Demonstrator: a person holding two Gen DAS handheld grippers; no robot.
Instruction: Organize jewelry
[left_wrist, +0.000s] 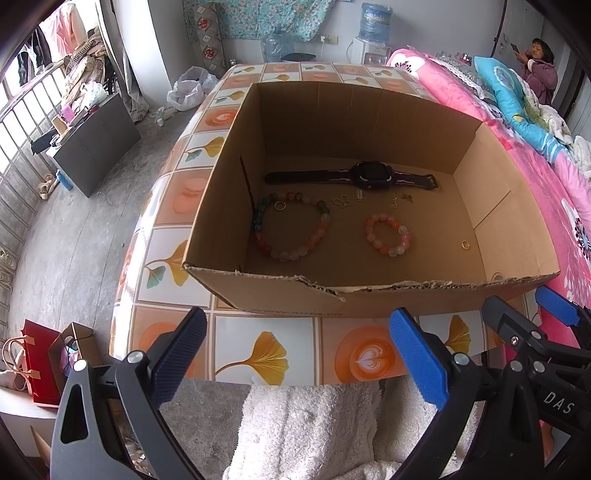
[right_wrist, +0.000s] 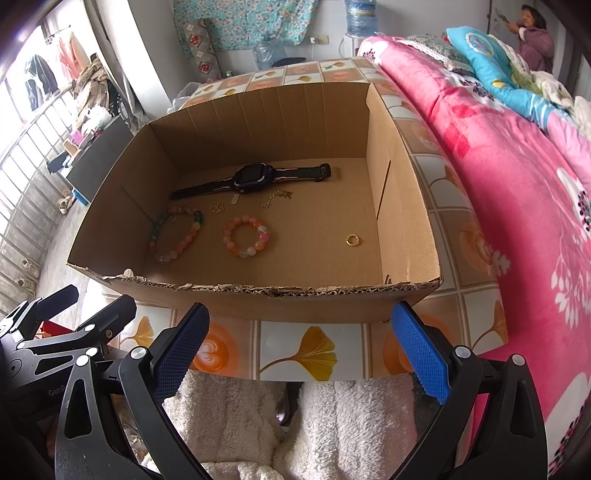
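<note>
Left wrist view: the brown cardboard box (left_wrist: 369, 295) on the leaf-patterned tablecloth (left_wrist: 266, 354) holds a black wristwatch (left_wrist: 354, 176), a large multicoloured bead bracelet (left_wrist: 291, 229), a small pink-orange bead bracelet (left_wrist: 388, 234), gold chain pieces (left_wrist: 399, 199) and a gold ring (left_wrist: 465, 244), all laid apart. The left gripper (left_wrist: 295, 354) and right gripper (right_wrist: 301, 350) hover spread and empty before it. This fits sorting finished or pending. A pink floral quilt (right_wrist: 517, 184) lies alongside.

A matt corrugated cardboard box (left_wrist: 369, 295), its edge torn rough, sits on a glossy printed surface (left_wrist: 266, 350). Polished bead bracelets (right_wrist: 245, 236) gleam beside a shiny gold ring (right_wrist: 353, 240).
</note>
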